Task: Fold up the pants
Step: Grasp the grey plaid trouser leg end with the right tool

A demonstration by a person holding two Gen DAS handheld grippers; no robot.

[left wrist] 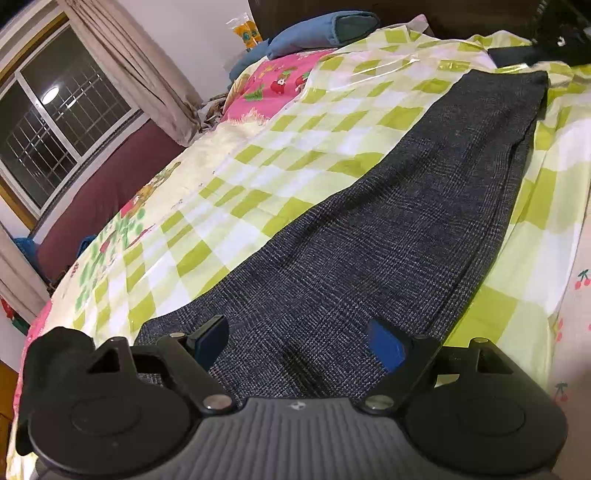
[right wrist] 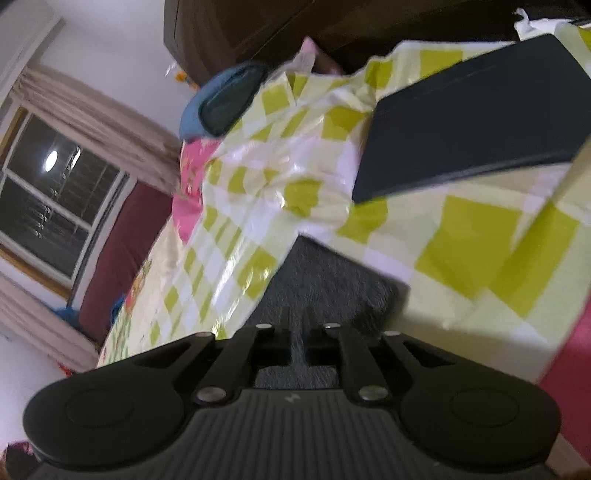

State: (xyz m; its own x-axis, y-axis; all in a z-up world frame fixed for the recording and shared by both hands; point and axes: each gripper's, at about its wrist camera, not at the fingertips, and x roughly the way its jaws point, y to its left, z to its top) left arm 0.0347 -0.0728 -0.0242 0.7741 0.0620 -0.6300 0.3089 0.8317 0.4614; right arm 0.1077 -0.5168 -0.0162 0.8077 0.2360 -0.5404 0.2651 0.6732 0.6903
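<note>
Dark grey checked pants (left wrist: 388,229) lie stretched out flat on a green-and-white checked sheet (left wrist: 295,140), running from my left gripper to the far right. My left gripper (left wrist: 299,343) is open, low over the near end of the pants, its blue pads on either side of the cloth. In the right wrist view my right gripper (right wrist: 297,332) is shut on an end of the pants (right wrist: 325,280), which bunches just ahead of the fingers. The view is blurred.
A dark flat rectangular object (right wrist: 472,122) lies on the sheet ahead of the right gripper. Blue pillows (left wrist: 317,33) sit at the head of the bed. A window (left wrist: 55,122) with curtains is to the left. Pink patterned bedding (left wrist: 280,85) shows beyond the sheet.
</note>
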